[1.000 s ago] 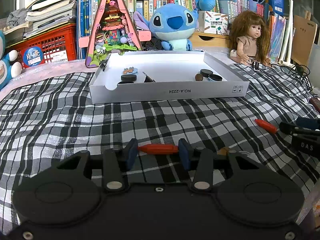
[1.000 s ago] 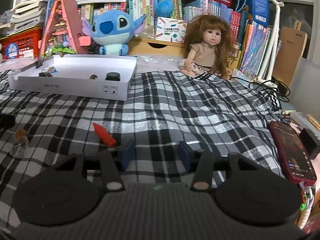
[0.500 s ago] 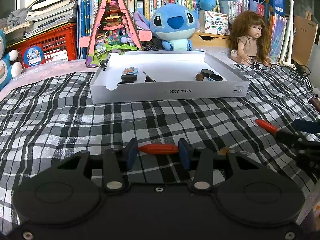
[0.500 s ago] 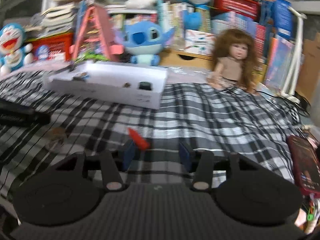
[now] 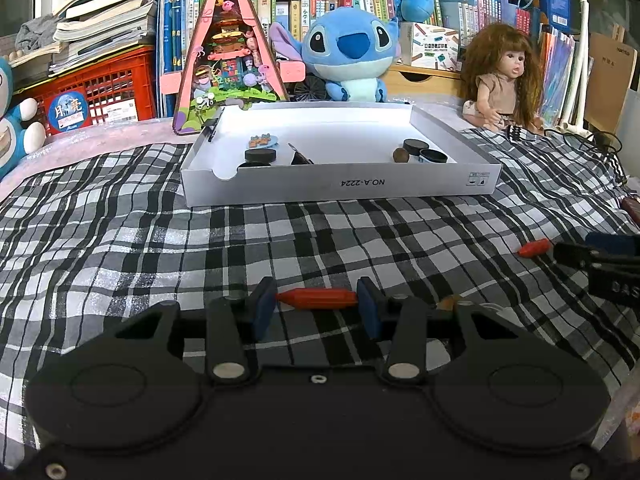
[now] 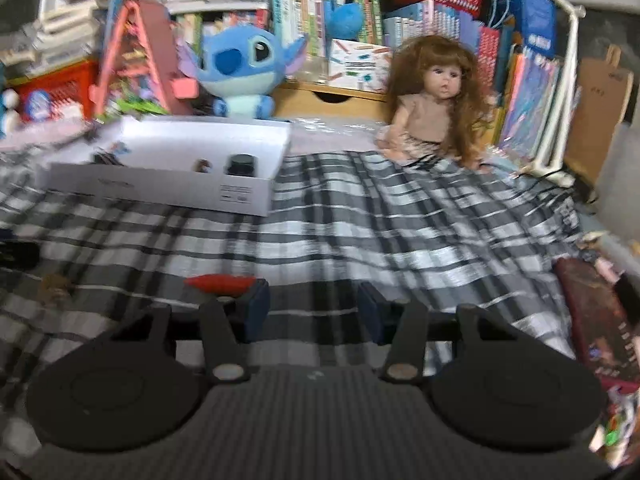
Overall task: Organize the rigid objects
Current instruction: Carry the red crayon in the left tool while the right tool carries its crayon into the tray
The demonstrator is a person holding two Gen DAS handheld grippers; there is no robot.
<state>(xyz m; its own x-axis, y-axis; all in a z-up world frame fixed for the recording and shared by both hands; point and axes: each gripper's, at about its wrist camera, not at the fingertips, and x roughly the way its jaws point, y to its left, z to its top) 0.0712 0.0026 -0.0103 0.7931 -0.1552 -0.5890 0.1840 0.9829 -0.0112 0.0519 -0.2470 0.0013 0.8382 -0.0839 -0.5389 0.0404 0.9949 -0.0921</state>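
Left wrist view: my left gripper (image 5: 316, 304) clamps a red peg (image 5: 317, 298) lengthwise. My right gripper (image 6: 314, 312) stands open, beside another red peg (image 6: 220, 282).

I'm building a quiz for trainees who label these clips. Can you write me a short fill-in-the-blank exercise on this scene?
1. The left gripper is closed on a red, pencil-shaped piece that lies ____ between its blue pads.
2. The right gripper has ____ between its pads; a second red piece lies just outside its left finger.
3. The white box stands on a black-and-white ____ cloth.
4. Behind the box sits a ____ plush toy.

Missing words: crosswise; nothing; checked; blue
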